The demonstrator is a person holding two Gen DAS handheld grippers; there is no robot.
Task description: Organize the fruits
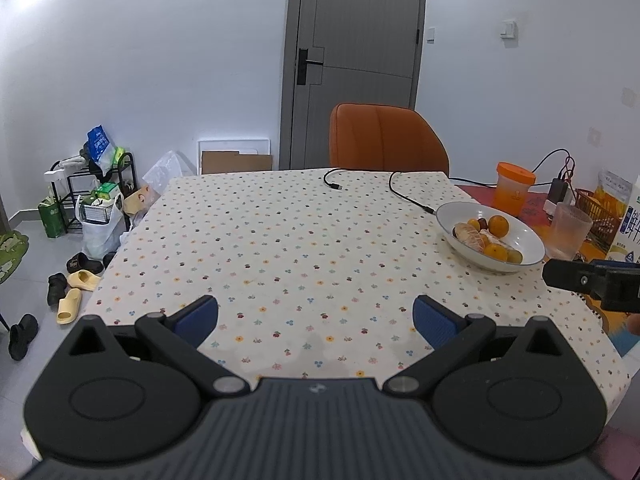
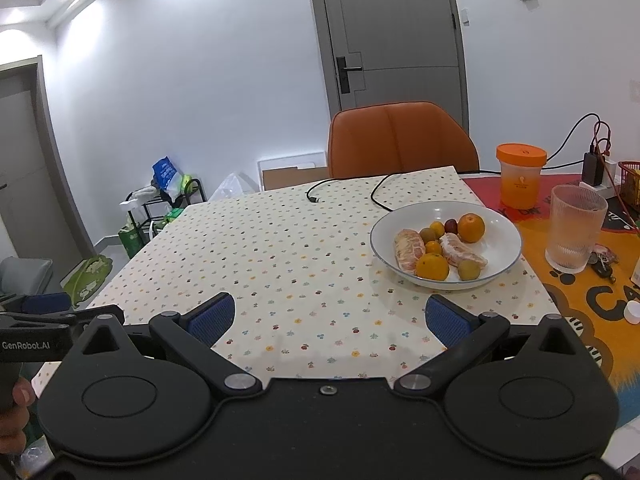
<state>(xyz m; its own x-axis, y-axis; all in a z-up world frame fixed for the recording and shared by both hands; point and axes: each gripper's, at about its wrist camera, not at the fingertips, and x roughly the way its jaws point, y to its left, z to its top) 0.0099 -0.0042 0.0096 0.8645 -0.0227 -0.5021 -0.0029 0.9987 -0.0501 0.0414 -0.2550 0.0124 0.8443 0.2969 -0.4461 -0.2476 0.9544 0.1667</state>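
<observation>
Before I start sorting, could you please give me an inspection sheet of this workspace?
Surface: floral tablecloth, mostly bare.
Job's things: white bowl holding oranges, peeled segments and small fruits.
Clutter: ribbed glass, orange-lidded jar, keys, milk carton.
Grippers: left gripper and right gripper open, empty.
Cables: black cable lying loose on the cloth; charger leads by the wall.
Surroundings: orange chair, grey door, shoe rack, slippers.

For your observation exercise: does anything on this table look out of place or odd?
Two loose black cable ends trail across the dotted tablecloth near the white bowl of fruit, plugged into nothing. The fruit itself sits in the bowl; nothing is spilled.
</observation>
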